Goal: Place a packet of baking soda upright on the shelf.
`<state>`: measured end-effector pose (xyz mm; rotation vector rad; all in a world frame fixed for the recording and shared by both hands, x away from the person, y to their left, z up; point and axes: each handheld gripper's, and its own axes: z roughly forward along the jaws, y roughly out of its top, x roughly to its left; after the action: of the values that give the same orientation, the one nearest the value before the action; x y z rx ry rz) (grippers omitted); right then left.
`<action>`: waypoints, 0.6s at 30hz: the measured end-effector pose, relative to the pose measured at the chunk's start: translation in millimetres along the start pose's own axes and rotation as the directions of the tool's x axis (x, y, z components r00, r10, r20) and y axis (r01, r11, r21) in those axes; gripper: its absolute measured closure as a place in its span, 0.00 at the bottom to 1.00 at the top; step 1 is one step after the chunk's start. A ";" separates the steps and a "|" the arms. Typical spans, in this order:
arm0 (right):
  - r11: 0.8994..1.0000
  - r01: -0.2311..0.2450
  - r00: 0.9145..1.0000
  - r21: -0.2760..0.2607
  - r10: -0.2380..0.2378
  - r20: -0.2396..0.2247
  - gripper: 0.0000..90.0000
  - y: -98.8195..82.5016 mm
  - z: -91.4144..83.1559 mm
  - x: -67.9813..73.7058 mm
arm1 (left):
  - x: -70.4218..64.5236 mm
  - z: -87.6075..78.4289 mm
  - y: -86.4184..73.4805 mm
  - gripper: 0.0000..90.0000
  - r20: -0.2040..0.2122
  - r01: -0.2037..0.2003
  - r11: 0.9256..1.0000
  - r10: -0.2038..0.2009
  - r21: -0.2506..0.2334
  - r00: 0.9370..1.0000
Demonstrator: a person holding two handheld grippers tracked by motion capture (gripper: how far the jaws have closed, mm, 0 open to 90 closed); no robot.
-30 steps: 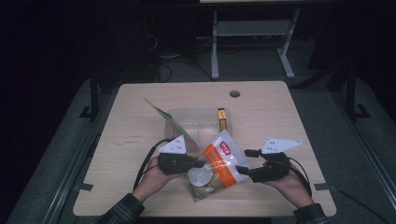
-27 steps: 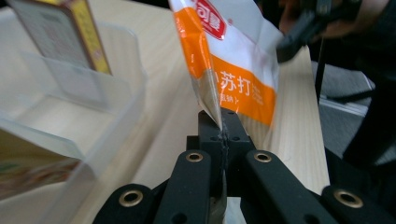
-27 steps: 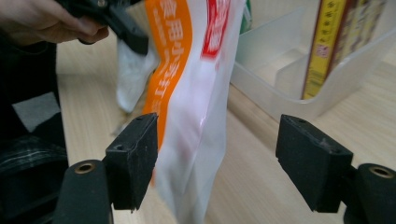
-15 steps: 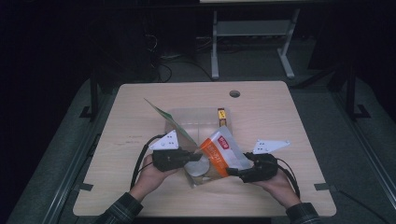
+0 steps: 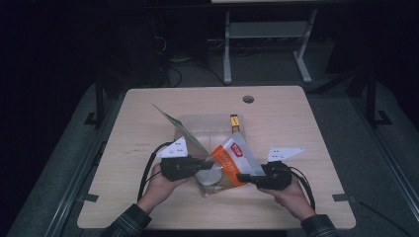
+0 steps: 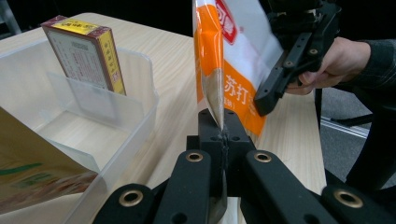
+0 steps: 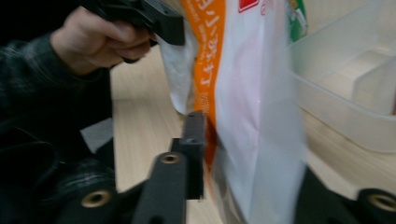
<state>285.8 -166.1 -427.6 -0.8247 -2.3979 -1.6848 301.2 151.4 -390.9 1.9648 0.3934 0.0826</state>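
Left tongs [image 6: 223, 135]: squeezed tight on the snack bag [image 5: 237, 160] edge.
Right tongs [image 5: 243, 177]: just closing, pinching the bag's other side.
Bag: held up over the desk [image 5: 148, 123].

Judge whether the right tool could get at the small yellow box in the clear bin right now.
Probably not: the right tool is shut on the orange-and-white bag, which the left tool also grips, between it and the yellow box.

1. The orange-and-white pouch [image 6: 233, 56] you held was glossy plastic film, creased at its sealed edge.
2. Beside the pouch, the bin [image 6: 140, 107] was frosted translucent plastic, smooth.
3. Inside it, the box [image 6: 84, 56] was printed cardboard.
4. Under the pouch, the table [image 5: 148, 113] was pale matt wood-grain.
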 end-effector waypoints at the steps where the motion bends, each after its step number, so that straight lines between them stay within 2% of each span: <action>1: 1.000 0.004 1.000 -0.003 -0.004 -0.006 0.94 0.3 -0.6 0.4 | -0.4 0.3 -0.4 1.00 -0.001 0.000 1.000 0.000 -0.004 1.000; 3: 1.000 -0.008 1.000 -0.014 0.007 -0.030 0.99 1.4 -1.8 0.7 | -0.1 0.0 -0.7 1.00 -0.002 -0.002 1.000 0.002 -0.003 1.000; 8: 0.999 0.021 0.999 -0.025 -0.022 -0.036 1.00 6.2 -5.8 5.2 | 0.0 -0.2 -1.9 1.00 -0.004 -0.007 1.000 0.007 0.000 1.000; 10: 0.999 0.033 0.998 -0.040 -0.036 -0.058 1.00 10.3 -9.0 8.5 | 0.2 0.5 -1.9 1.00 0.002 -0.005 1.000 0.005 0.001 1.000; 18: 0.991 0.111 0.984 -0.068 -0.119 -0.135 1.00 26.4 -9.2 21.7 | -1.6 8.1 -4.2 1.00 0.037 0.004 1.000 -0.005 0.021 0.999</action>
<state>278.0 -159.8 -393.6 -0.5649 -2.3527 -1.8002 300.6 145.4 -397.9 1.9832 0.3757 0.0391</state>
